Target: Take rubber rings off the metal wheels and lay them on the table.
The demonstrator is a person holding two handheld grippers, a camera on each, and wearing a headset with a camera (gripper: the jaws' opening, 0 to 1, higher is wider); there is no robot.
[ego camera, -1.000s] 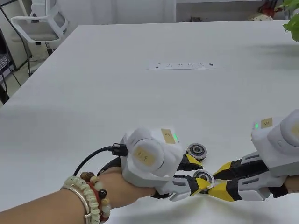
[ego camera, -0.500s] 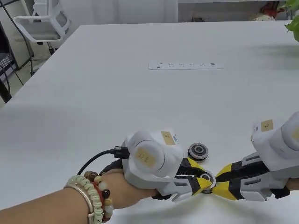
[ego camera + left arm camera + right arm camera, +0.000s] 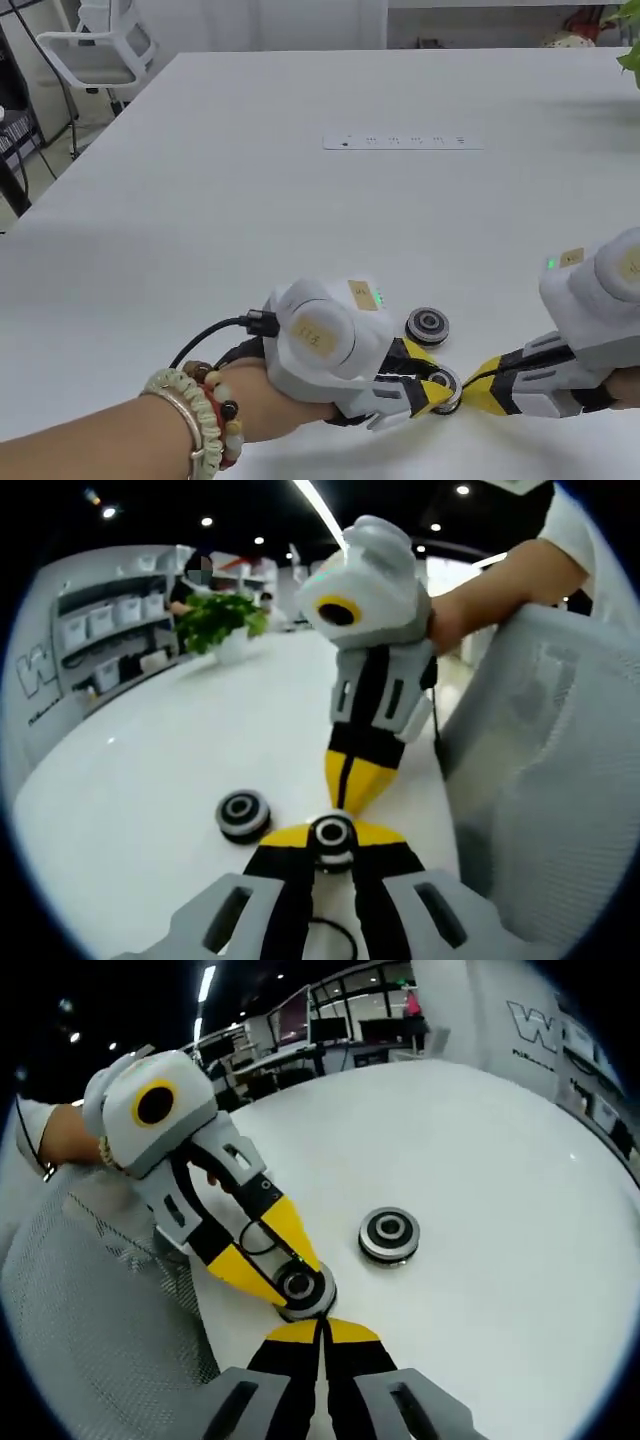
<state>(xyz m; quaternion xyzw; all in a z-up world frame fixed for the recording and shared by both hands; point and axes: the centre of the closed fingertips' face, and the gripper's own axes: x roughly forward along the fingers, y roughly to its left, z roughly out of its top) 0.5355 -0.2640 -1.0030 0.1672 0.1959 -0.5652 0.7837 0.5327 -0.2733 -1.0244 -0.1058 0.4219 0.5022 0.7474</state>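
metal wheel (image 3: 443,381): clamped betw. jaws of left gripper (image 3: 437,388), low at table (image 3: 300,220); met at rim by right gripper (image 3: 468,386), jaws pressed together. 2nd wheel (image 3: 427,324): seen flat on table, just beside.

We get bright, even overhead light: desk (image 3: 250,200) near-white, shadows faint and soft. Ceiling strips (image 3: 322,510) glare in both gripper views; fisheye bends the edges, backgrounds go soft. Head view is sharp.

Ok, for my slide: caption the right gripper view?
Left gripper clamps a metal wheel; right gripper, shut, meets its rim; second wheel alongside.
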